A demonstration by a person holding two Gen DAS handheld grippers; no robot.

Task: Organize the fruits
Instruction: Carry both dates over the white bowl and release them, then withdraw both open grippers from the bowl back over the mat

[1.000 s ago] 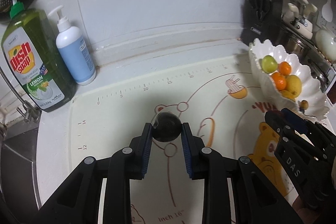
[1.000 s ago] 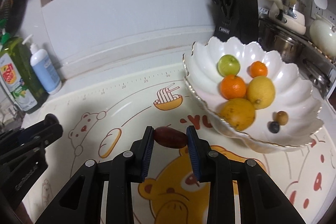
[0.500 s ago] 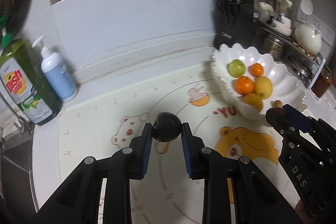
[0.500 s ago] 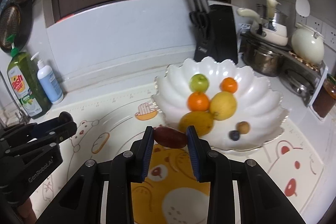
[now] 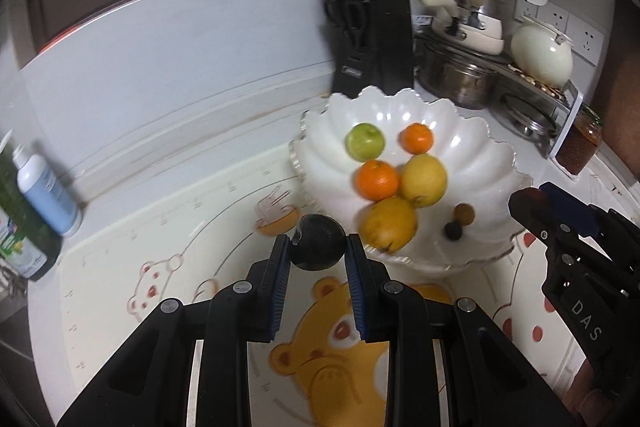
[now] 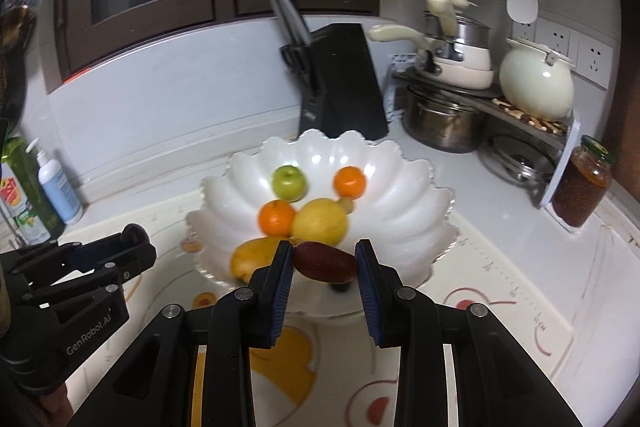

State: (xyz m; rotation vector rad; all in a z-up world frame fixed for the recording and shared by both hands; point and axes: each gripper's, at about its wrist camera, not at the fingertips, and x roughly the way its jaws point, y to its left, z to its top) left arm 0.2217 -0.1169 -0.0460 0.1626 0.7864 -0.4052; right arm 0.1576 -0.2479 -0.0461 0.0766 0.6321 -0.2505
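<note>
Both jaws were clamped, left gripper point(image 5: 318, 253) on a plum point(image 5: 318, 242), right gripper point(image 6: 324, 261) on a date point(image 6: 325, 262), bowl point(image 5: 472, 143) at 1 o'clock, so a sloppy release could've rolled fruit out.

1. "DAS" — white letters on the black body of the right gripper point(image 5: 576, 291), lower right of the left wrist view.
2. "GenRobot.AI" — white lettering on the left gripper point(image 6: 76, 303), lower left of the right wrist view.
3. Green dish soap bottle point(image 6: 16, 203), left edge: red-and-yellow label, wording unreadable.
</note>
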